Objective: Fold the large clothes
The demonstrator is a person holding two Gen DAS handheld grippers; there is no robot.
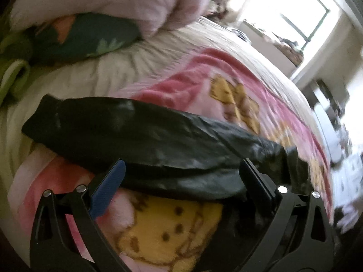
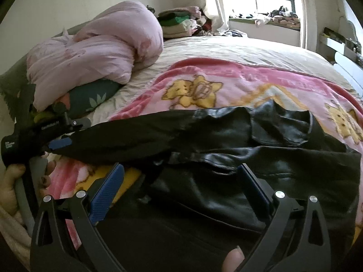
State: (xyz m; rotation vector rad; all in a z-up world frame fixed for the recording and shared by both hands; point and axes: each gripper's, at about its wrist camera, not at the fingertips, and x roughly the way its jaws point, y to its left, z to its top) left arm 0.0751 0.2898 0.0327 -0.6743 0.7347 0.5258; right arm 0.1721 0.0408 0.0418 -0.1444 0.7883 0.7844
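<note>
Left wrist view: the left gripper (image 1: 181, 176) is being held with its jaws spread wide, nothing pinched. A black sleeve (image 1: 127, 127) of the jacket is lying across the frame from 9 to 3 o'clock, just past the fingertips, on the pink blanket (image 1: 199, 72). It's a bit blurry, so contact can't be told for sure.

Right wrist view: the right gripper (image 2: 181, 176) is also being held wide open, hovering over the jacket (image 2: 261, 149), which is spread over the blanket from 9 o'clock to 3 o'clock, body at the lower right. The left gripper (image 2: 61, 142) is seen at 9 o'clock by the sleeve end; whether anything is pinched there can't be told from here. A duvet (image 2: 102, 45) is bunched at 10 o'clock.

Looks like the sleeve-folding step is being set up, nothing grabbed yet. Next, the cuff probably needs to be clamped and carried toward 3 o'clock over the body, with the body being pinned down.
</note>
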